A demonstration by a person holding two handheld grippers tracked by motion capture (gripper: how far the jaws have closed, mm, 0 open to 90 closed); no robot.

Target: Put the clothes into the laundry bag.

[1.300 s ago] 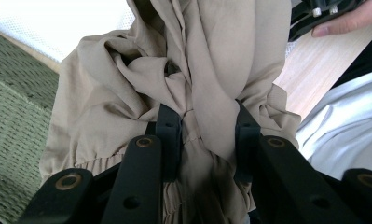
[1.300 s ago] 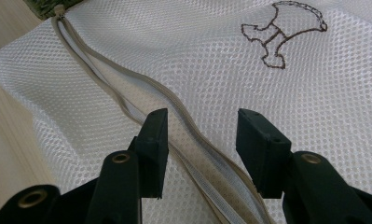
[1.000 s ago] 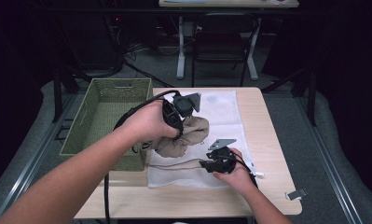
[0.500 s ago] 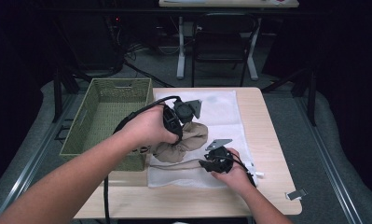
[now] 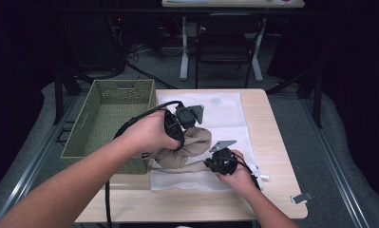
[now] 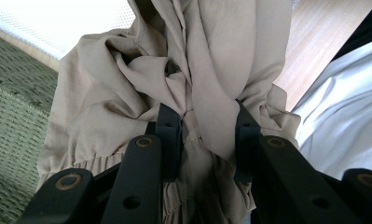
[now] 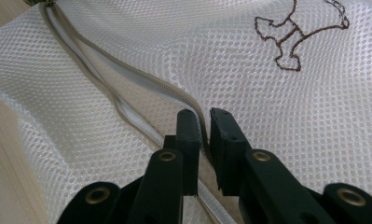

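Observation:
A crumpled beige garment hangs over a white mesh laundry bag spread on the wooden table. My left gripper points down and is shut on a bunched fold of the garment. My right gripper lies low at the bag's near edge. Its jaws have just been closing, and they now pinch the bag's grey zipper edge between the pads.
A green woven basket stands on the table's left side, touching the bag. A white zipper pull lies by my right hand. A chair and desk legs stand beyond the table's far edge. A small grey clip lies on the floor at right.
The left hand with the beige garment has sunk slightly toward the bag. The right hand has stayed at the bag's near edge.

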